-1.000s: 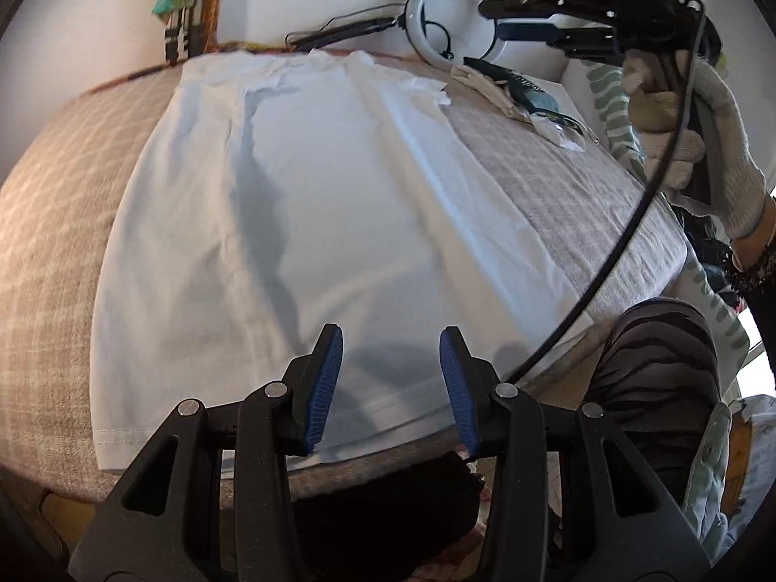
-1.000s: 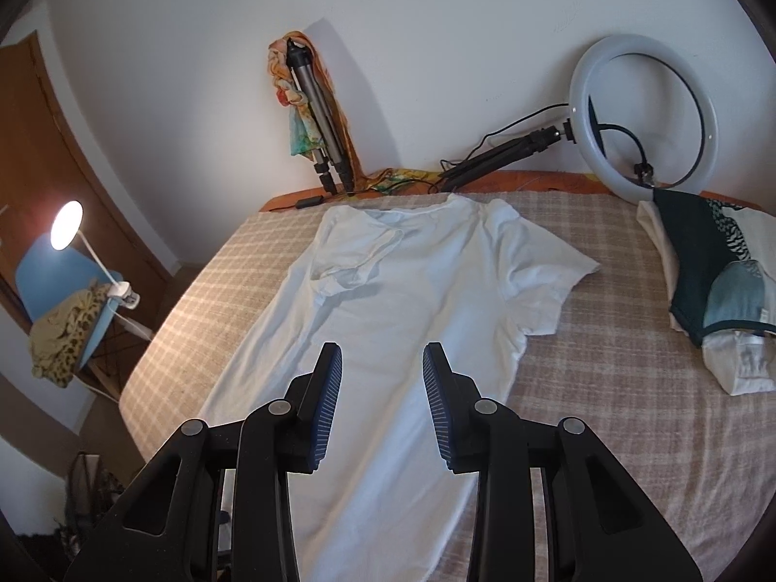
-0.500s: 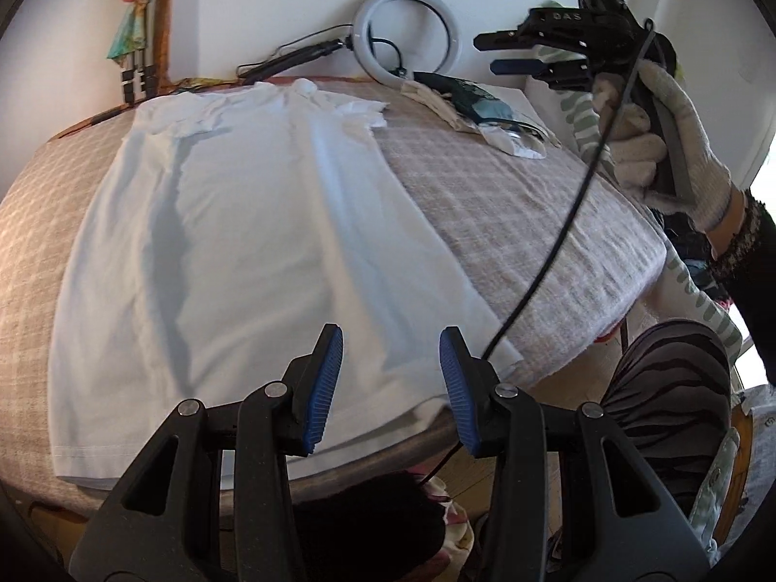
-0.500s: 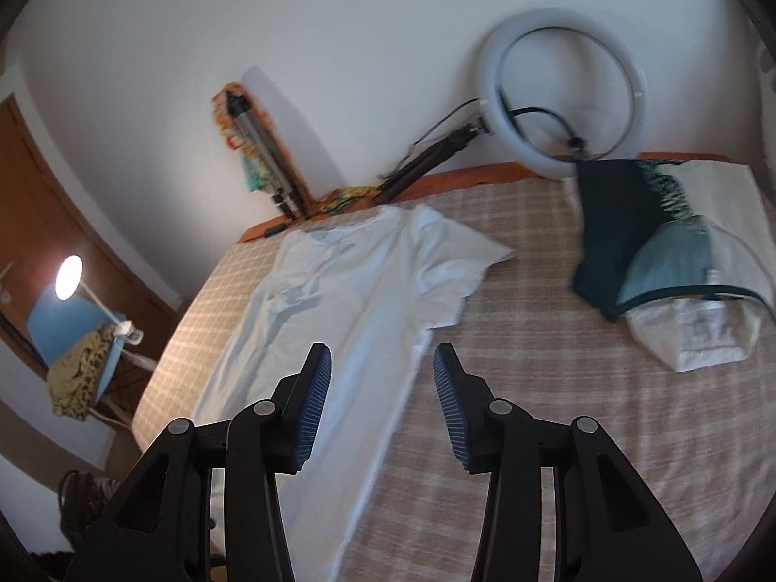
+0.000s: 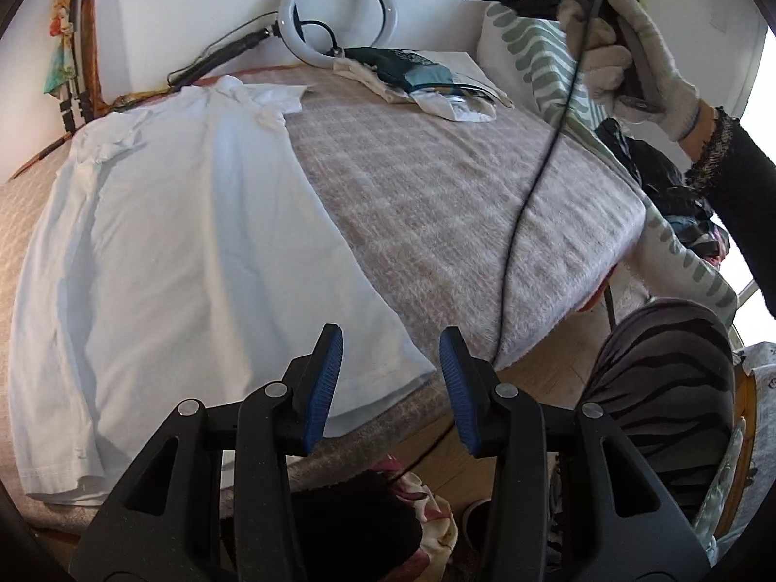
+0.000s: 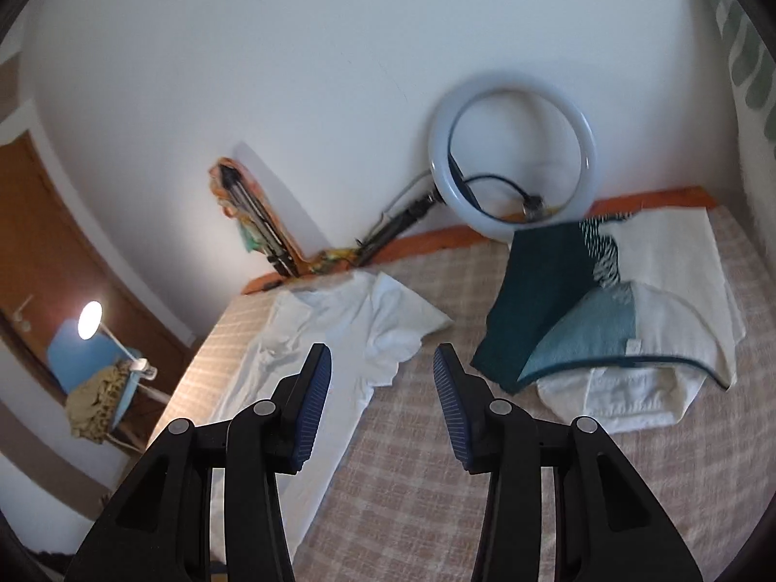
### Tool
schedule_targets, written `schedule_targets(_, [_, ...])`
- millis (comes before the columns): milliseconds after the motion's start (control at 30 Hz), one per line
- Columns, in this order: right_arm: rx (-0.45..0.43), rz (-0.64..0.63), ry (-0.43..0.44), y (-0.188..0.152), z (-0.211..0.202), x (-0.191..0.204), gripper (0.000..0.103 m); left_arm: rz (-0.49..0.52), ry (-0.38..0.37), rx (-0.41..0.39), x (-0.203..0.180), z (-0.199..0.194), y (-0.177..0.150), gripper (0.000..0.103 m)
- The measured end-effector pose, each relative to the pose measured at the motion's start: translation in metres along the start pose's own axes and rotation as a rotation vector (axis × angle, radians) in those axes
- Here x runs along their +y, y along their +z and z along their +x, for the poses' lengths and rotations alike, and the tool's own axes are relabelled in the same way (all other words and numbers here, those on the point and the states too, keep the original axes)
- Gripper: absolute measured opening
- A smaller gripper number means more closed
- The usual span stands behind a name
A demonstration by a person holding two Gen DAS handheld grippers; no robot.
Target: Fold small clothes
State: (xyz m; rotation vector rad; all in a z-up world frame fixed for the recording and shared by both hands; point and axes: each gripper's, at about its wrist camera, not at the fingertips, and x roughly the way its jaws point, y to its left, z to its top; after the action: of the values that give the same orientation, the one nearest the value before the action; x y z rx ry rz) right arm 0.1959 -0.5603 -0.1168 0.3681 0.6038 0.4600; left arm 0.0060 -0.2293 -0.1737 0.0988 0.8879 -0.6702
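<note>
Checked bed [image 5: 460, 203] bearing a white T-shirt [image 5: 184, 242] spread flat along its left half, folded clothes [image 6: 606, 320] piled near the ring light [image 6: 514, 155]; left claw [image 5: 390, 383] released above the hem, right claw [image 6: 383, 402] released, raised over the bed.

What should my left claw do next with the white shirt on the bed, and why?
Probably lower the left claw onto the near hem corner of the white T-shirt. The shirt lies flat and unfolded, that corner sits just ahead, and both claws are open and empty.
</note>
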Motion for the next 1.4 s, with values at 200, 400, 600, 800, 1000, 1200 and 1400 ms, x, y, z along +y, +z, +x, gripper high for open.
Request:
schedule_targets(200, [0.052, -0.076, -0.091, 0.000, 0.002, 0.004, 0.043, 0.040, 0.010, 0.066, -0.013, 0.023, -0.004, 0.042])
schedule_targets(400, [0.144, -0.021, -0.080, -0.011, 0.061, -0.001, 0.043, 0.112, 0.086, 0.076, -0.026, 0.039, -0.012, 0.042])
schedule_targets(600, [0.218, 0.086, -0.041, -0.017, 0.132, -0.005, 0.043, 0.015, 0.077, 0.053, -0.008, 0.041, -0.006, 0.004])
schedule_targets(800, [0.295, 0.109, -0.091, -0.022, 0.201, -0.004, 0.043, -0.178, -0.025, -0.009, 0.018, 0.019, 0.003, 0.003])
schedule_targets(1000, [0.321, 0.187, -0.131, -0.027, 0.240, -0.012, 0.043, -0.208, -0.051, -0.031, 0.024, 0.012, 0.007, 0.003])
schedule_targets(1200, [0.329, 0.166, -0.120, -0.032, 0.258, -0.005, 0.006, -0.222, -0.060, -0.002, 0.024, 0.020, 0.002, 0.003])
schedule_targets(1400, [0.283, 0.153, -0.123, -0.019, 0.248, 0.003, 0.002, -0.248, -0.082, -0.027, 0.025, 0.012, -0.001, 0.003])
